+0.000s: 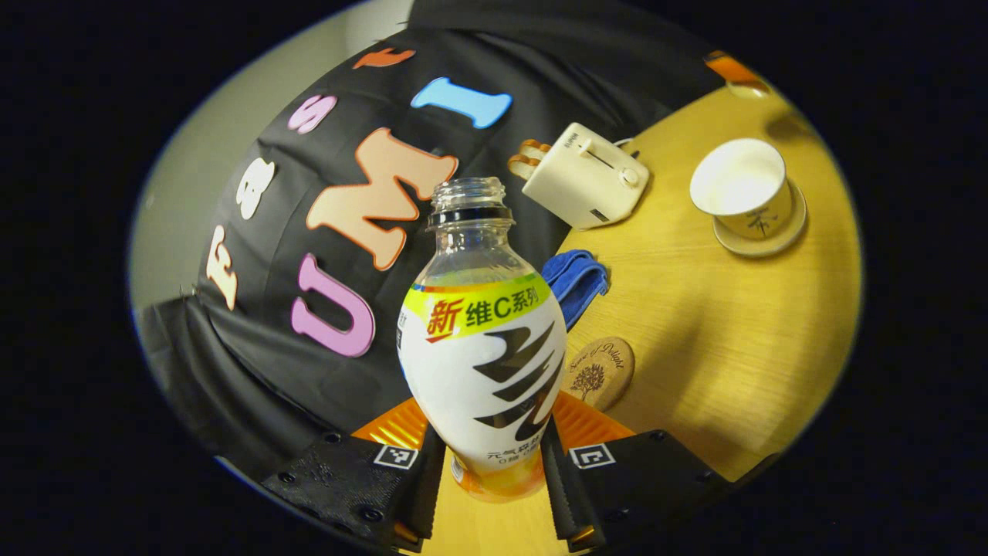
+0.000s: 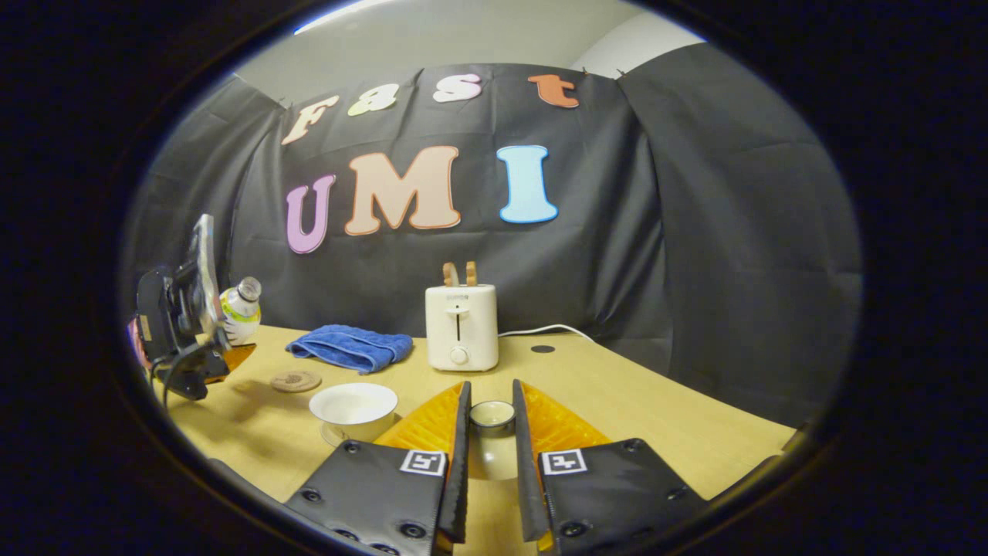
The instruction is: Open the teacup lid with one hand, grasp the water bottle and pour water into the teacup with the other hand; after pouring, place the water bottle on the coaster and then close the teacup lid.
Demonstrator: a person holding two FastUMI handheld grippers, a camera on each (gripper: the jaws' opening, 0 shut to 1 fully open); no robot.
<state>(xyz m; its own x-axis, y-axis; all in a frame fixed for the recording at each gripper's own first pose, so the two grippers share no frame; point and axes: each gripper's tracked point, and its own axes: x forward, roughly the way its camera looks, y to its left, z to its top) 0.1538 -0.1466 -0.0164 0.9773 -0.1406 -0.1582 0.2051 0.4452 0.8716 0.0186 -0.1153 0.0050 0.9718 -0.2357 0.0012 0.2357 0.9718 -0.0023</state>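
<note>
My left gripper [image 1: 492, 442] is shut on the uncapped water bottle [image 1: 482, 347], both fingers pressing its white-labelled belly. The white teacup [image 1: 742, 193] stands uncovered on its saucer [image 1: 779, 239], far to the right of the bottle's mouth. The round cork coaster [image 1: 598, 373] lies just right of the bottle. In the right gripper view, my right gripper [image 2: 492, 401] is shut on the teacup lid [image 2: 492, 417] and holds it off the table, right of the teacup [image 2: 353, 408]. At the far left, the left gripper [image 2: 234, 340] keeps the bottle [image 2: 241, 307] tilted above the table, beyond the coaster [image 2: 296, 380].
A white toaster [image 2: 461, 326] with toast in it stands at the back of the wooden table [image 2: 617, 394], its cord trailing right. A folded blue towel [image 2: 351, 347] lies left of it, behind the coaster. The table's edge runs along the right.
</note>
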